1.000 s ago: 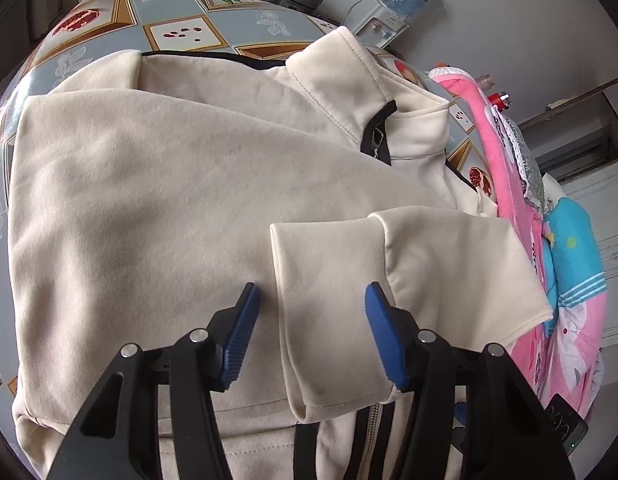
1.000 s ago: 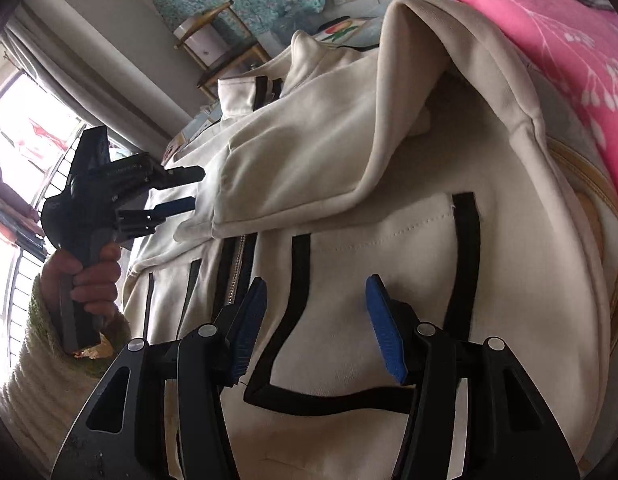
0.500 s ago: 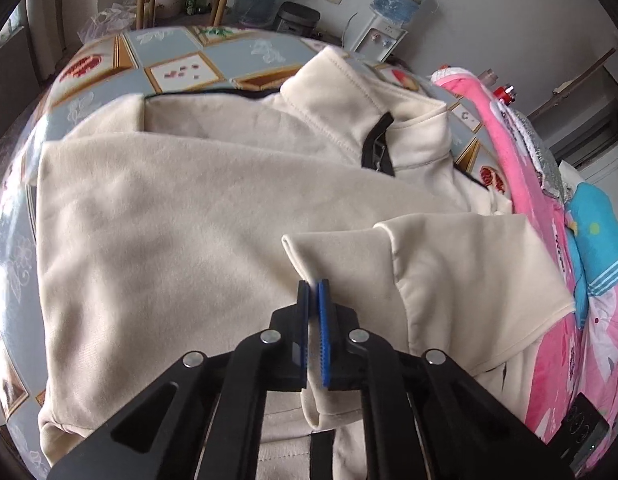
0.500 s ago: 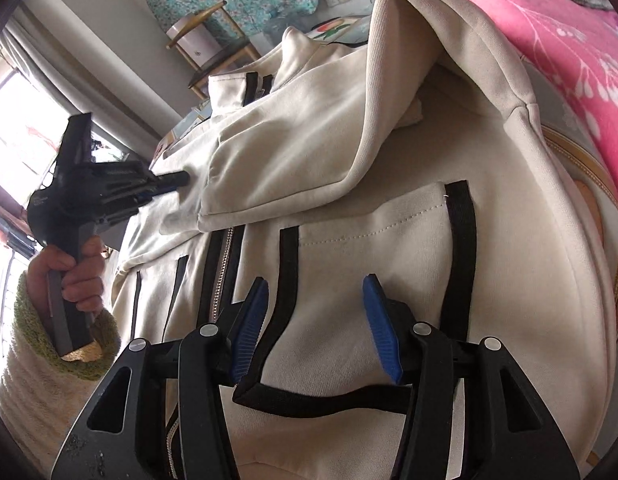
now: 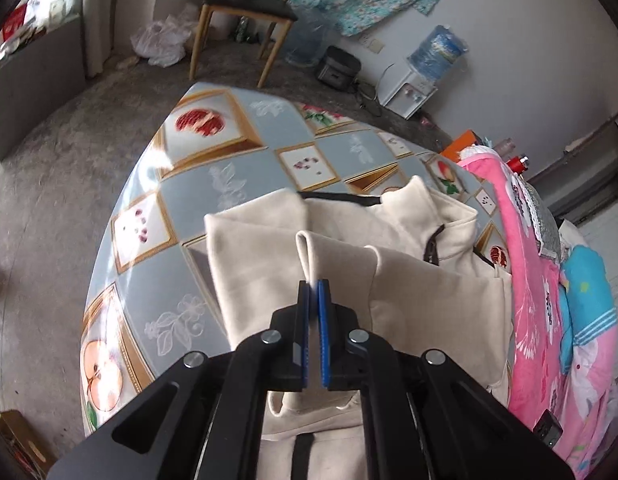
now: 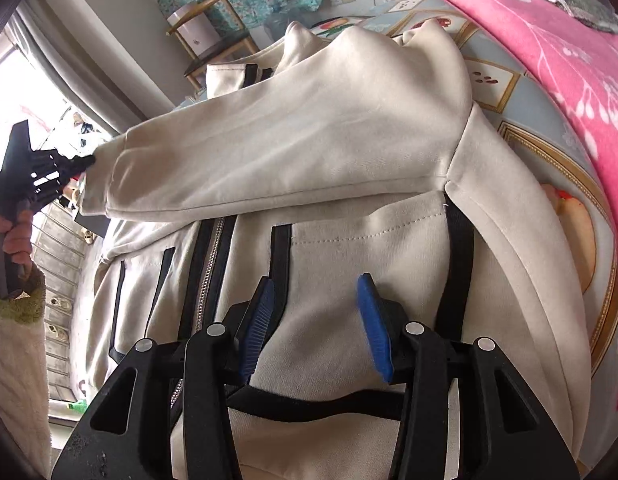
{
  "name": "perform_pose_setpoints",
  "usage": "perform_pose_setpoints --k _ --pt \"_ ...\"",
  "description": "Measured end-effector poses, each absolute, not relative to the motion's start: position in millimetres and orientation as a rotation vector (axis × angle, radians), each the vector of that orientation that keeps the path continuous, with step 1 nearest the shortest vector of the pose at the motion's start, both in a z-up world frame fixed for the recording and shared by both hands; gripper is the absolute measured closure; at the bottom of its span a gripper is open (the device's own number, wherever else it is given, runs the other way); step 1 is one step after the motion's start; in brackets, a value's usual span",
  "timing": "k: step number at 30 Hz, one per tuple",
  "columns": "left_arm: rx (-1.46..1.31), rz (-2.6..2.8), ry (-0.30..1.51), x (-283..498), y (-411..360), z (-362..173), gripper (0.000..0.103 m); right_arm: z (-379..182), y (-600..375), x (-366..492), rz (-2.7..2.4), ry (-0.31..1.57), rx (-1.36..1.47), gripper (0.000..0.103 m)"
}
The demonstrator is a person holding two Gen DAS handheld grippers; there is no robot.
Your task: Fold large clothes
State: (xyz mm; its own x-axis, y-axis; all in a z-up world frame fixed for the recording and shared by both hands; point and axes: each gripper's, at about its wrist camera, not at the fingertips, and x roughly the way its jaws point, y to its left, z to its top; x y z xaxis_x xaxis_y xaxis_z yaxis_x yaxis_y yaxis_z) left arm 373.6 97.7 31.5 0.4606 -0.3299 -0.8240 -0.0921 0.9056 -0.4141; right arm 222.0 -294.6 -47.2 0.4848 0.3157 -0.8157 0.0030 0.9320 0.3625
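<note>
Cream fleece, the jacket (image 6: 349, 280) lay spread on the counter (image 5: 245, 168) beneath both sets of fingers, its sleeve (image 6: 269, 152) lifted across the body. The left gripper (image 5: 313, 312) had its fingers clamped on the cuff (image 5: 305, 252); a thin pinch could slip free, dropping the sleeve crooked. The right gripper (image 6: 317, 320) hovered with fingers apart above the pocket panel, pinning nothing, so the body might drag.

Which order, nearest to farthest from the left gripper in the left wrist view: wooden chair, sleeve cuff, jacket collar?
1. Sleeve cuff, pinched in the left gripper.
2. Jacket collar, beyond it to the right.
3. Wooden chair, on the floor past the table.
</note>
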Motion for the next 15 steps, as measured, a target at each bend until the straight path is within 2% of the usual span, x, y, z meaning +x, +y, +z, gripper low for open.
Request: perform_pose_setpoints --k 6,10,15 --pt "-0.519 -0.144 1.123 364 117 10 0.099 -46 -292 225 0.187 1.071 0.31 0.059" --pt "-0.396 -0.069 1.18 367 108 -11 0.095 -40 -288 230 0.174 1.104 0.281 0.058" --pt "-0.332 -0.076 1.053 351 113 -2 0.095 11 -310 232 0.214 1.037 0.284 0.048"
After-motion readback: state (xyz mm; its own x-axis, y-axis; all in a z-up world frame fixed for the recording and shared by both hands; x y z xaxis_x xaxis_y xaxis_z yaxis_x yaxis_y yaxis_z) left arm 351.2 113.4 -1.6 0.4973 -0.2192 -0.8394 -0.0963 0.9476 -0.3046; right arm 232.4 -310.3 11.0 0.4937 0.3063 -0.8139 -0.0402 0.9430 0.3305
